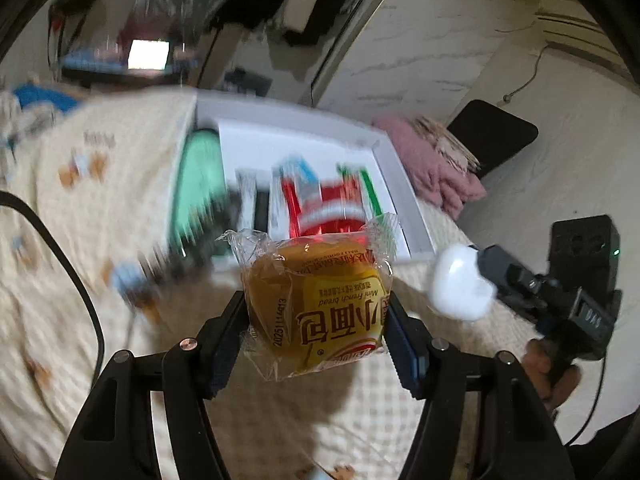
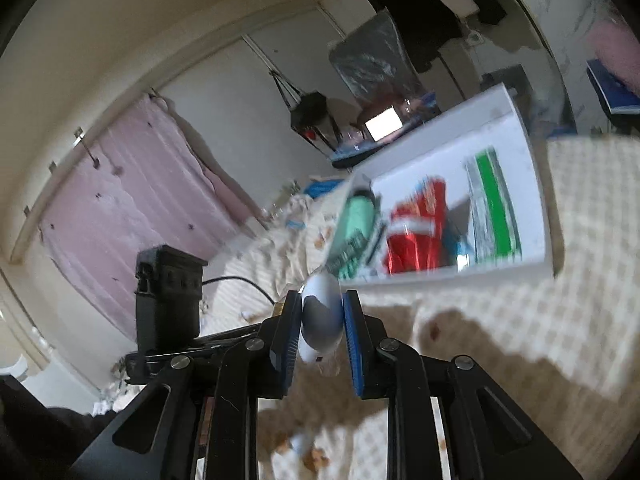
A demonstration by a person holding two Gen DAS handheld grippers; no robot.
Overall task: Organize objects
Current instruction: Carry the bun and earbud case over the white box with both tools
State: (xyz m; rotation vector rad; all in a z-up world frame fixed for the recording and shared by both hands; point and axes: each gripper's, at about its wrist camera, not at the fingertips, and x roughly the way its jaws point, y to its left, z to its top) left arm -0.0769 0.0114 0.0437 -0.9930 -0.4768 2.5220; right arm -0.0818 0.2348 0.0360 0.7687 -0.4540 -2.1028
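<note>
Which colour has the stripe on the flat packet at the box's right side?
Green stripe, clearest in the right wrist view.

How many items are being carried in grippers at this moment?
2. A wrapped mini bread packet is clamped in the left gripper, above the bed. A white rounded object is clamped in the right gripper, short of the white box.

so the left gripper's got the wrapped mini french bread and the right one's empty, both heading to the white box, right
Not quite. The right gripper is not empty: the right wrist view shows it shut on a small white object. The rest holds: the left gripper grips the wrapped bread, and the white box lies ahead.
</note>
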